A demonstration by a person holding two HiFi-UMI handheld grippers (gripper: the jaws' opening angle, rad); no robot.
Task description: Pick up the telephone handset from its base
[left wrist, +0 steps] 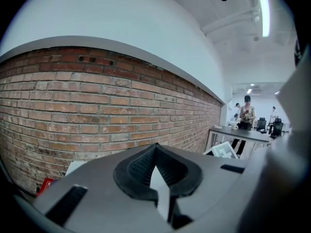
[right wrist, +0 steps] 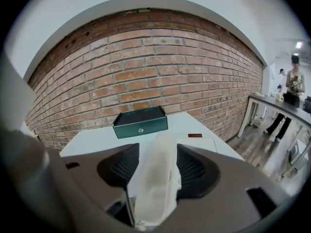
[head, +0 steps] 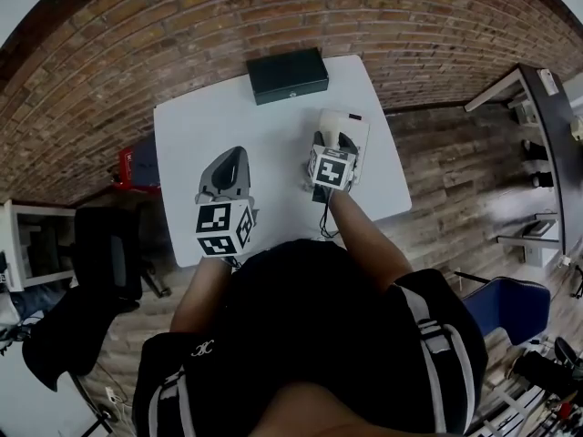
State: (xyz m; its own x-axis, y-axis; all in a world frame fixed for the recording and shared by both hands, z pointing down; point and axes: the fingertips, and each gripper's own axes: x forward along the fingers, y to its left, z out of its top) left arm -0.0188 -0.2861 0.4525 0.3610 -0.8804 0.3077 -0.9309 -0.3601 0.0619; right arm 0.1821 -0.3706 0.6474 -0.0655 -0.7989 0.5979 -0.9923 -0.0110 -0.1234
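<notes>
Your right gripper (right wrist: 158, 152) straddles the handset (right wrist: 155, 183), jaws wide apart, not yet pressing; it lies on its base (right wrist: 206, 143) at the surface's (right wrist: 92, 142) right. Next, close them, then lift straight up. Left gripper (left wrist: 155, 147) hovers, jaws together.

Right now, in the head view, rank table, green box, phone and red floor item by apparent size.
1. Table.
2. Box and phone: look alike, phone partly covered, so unranked.
3. Red item, though the table hides part of it.
</notes>
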